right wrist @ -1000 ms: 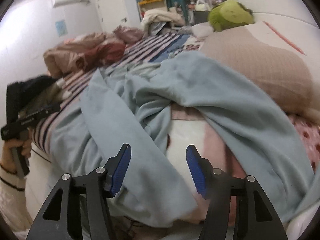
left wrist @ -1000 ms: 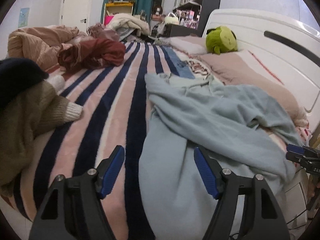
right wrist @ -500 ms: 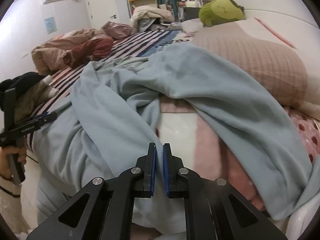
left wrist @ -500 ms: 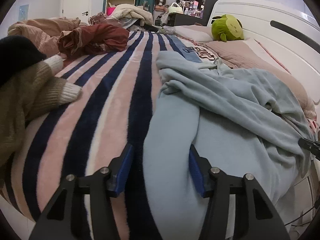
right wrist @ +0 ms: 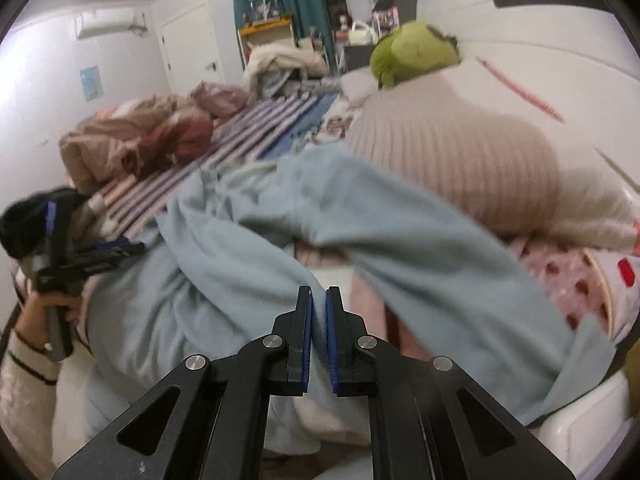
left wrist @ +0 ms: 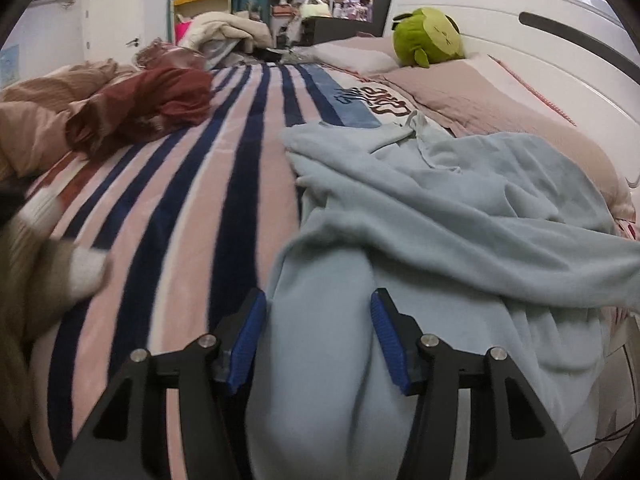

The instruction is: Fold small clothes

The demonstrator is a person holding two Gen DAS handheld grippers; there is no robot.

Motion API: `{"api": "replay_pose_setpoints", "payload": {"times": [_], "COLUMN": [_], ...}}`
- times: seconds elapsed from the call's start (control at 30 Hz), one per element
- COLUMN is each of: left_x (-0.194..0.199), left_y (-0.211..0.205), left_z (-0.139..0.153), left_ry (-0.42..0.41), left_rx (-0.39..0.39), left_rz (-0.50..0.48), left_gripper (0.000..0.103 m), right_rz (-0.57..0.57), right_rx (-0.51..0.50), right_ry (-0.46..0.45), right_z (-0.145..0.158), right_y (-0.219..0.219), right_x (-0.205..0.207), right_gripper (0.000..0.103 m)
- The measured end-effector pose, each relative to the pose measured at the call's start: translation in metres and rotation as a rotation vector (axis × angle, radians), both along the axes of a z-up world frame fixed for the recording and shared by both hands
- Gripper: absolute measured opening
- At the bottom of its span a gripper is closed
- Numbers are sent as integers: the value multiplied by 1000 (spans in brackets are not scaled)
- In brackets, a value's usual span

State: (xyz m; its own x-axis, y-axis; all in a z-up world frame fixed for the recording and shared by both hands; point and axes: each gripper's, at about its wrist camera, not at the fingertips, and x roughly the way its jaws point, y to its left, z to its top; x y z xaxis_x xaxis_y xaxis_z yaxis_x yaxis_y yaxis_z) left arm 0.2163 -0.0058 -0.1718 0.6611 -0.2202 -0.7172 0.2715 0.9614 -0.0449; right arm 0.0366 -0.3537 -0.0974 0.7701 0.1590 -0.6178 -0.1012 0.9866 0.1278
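A light blue garment (left wrist: 460, 208) lies crumpled on the near right part of the striped bed. It also shows in the right wrist view (right wrist: 400, 236). My left gripper (left wrist: 318, 336) is open, and a lobe of the blue cloth bulges between its blue pads without being pinched. My right gripper (right wrist: 319, 332) is shut on a fold of the blue garment and holds it lifted. The left gripper and the hand holding it also show in the right wrist view (right wrist: 86, 258) at the far left.
The pink and navy striped blanket (left wrist: 192, 200) covers the bed. A dark red garment (left wrist: 156, 104) and a beige pile (left wrist: 36, 120) lie at the back left. A knit sleeve (left wrist: 48, 280) lies near left. A pink pillow (right wrist: 460, 160), a green plush (left wrist: 428, 36) and a white headboard (left wrist: 540, 52) stand right.
My right gripper closed on the blue cloth, then lifted and pulled it. My left gripper moved forward and low until the cloth edge sat between its open pads.
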Motion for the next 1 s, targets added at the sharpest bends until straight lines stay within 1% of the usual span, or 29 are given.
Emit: {"api": "replay_pose_setpoints", "payload": {"times": [0.03, 0.1, 0.17, 0.2, 0.23, 0.27, 0.3, 0.33, 0.37, 0.4, 0.47, 0.5, 0.53, 0.57, 0.6, 0.67, 0.7, 0.73, 0.77, 0.8, 0.87, 0.9, 0.93, 0.97, 1.0], "left_x": [5, 20, 31, 35, 39, 42, 43, 43, 42, 41, 37, 37, 37, 38, 36, 29, 26, 18, 10, 3, -9, -18, -25, -31, -37], "left_y": [-4, -14, -19, -19, -17, -14, -9, -1, 8, 19, 39, 47, 52, 58, 60, 60, 60, 62, 62, 63, 64, 65, 64, 60, 59], "left_z": [0, -3, -3, -3, -1, 0, 2, 4, 6, 8, 9, 8, 5, -1, -4, -7, -6, -2, 3, 8, 19, 25, 30, 34, 36], "left_ry": [6, 10, 6, 0, -11, -26, -45, -66, -80, -98, -114, -109, -94, -63, -51, -34, -35, -40, -46, -55, -70, -83, -93, -100, -105], "left_rx": [9, 56, 90, 97, 111, 142, 173, 186, 181, 169, 162, 159, 148, 118, 106, 100, 96, 74, 50, 13, -50, -78, -106, -134, -152], "left_rz": [-8, -13, 10, 26, 49, 86, 128, 170, 199, 242, 322, 343, 345, 333, 327, 295, 285, 275, 271, 265, 255, 244, 228, 209, 197], "left_gripper": [51, 51, 51, 48, 40, 33, 22, 22, 22, 22, 22, 22, 26, 28, 32, 34, 42, 55, 59, 61, 61, 61, 61, 61, 61], "right_rz": [9, 25, 43, 50, 56, 57, 60, 62, 68, 95, 137, 158, 162, 170, 173, 184, 186, 189, 194, 201, 241, 255, 293, 311, 327], "right_rx": [15, 27, 42, 50, 57, 61, 68, 76, 89, 125, 177, 198, 198, 191, 191, 209, 215, 211, 200, 190, 186, 176, 155, 137, 90], "right_ry": [-11, -28, -44, -50, -57, -60, -61, -63, -61, -51, -30, -5, 9, 46, 80, 164, 197, 225, 235, 226, 189, 171, 150, 157, 183], "right_z": [7, 15, 23, 25, 28, 28, 29, 29, 29, 29, 25, 20, 16, 6, -3, -25, -35, -43, -45, -43, -33, -28, -20, -19, -21], "right_y": [-2, -2, -1, 0, 0, 1, 1, 1, 1, 1, 4, 9, 12, 16, 19, 21, 21, 22, 23, 25, 30, 33, 41, 47, 58], "right_x": [-1, 0, 2, 3, 4, 6, 8, 8, 10, 11, 14, 17, 18, 22, 25, 29, 29, 29, 29, 30, 36, 38, 46, 51, 59], "right_gripper": [2, 2, 2, 2, 2, 2, 2, 2, 2, 2, 1, 0, 0, 0, 0, 0, 0, 2, 3, 3, 3, 5, 14, 30, 37]}}
